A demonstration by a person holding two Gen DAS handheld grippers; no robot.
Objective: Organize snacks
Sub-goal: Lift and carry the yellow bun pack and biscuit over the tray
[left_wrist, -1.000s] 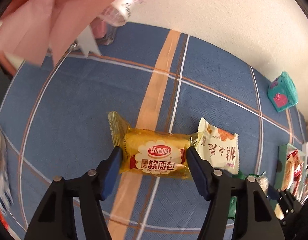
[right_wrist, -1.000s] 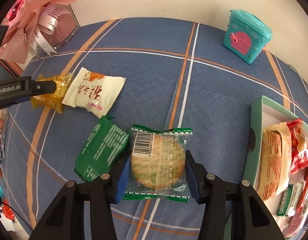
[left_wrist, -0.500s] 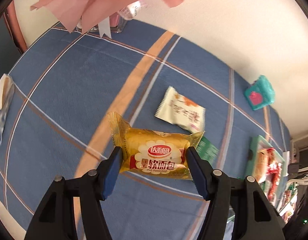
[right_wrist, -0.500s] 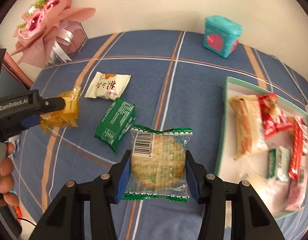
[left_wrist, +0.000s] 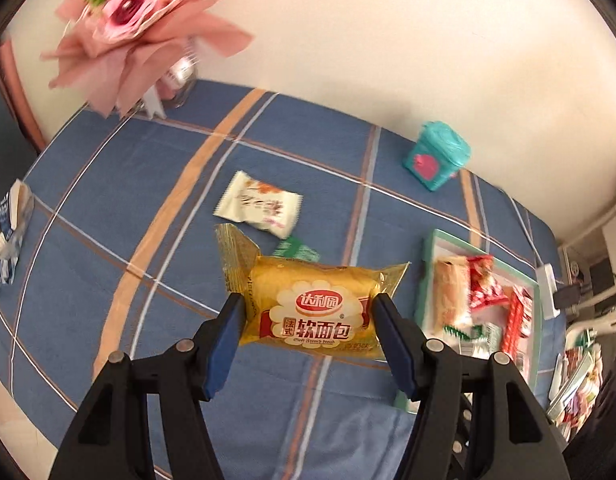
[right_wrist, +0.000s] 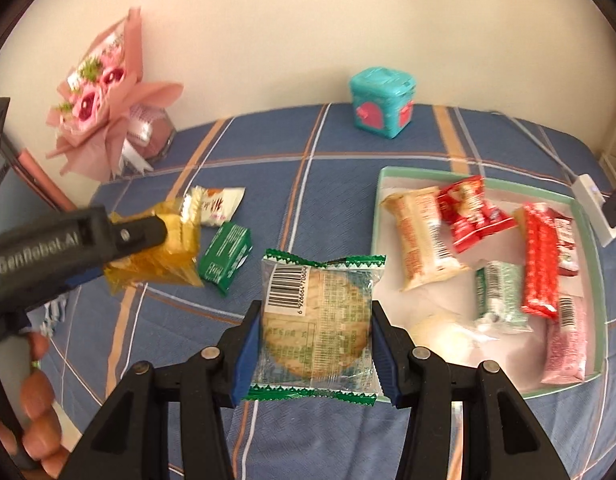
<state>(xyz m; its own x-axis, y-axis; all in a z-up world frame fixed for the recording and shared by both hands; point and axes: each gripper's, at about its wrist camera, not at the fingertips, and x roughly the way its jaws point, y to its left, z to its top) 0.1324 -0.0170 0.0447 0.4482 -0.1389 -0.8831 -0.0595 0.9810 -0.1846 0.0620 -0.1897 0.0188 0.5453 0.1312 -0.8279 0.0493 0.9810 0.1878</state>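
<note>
Left hand-held gripper (left_wrist: 308, 322) pinching yellow bread pack (left_wrist: 314, 310), held above the counter (left_wrist: 108, 184). Right hand-held gripper (right_wrist: 317, 338) pinching clear cracker pack (right_wrist: 318, 322), also airborne. Green tray (right_wrist: 596, 248) of snacks at 3 o'clock; white packet (right_wrist: 220, 206) and green packet (right_wrist: 226, 256) at 10 o'clock.

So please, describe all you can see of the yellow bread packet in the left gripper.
The yellow bread packet is a glossy golden plastic pillow pack with crimped ends, a red and white logo and dark Chinese lettering. It looks sealed and puffy. The left gripper clamps it at both sides with blue pads, holding it level in the air above the blue checked tablecloth.
</note>
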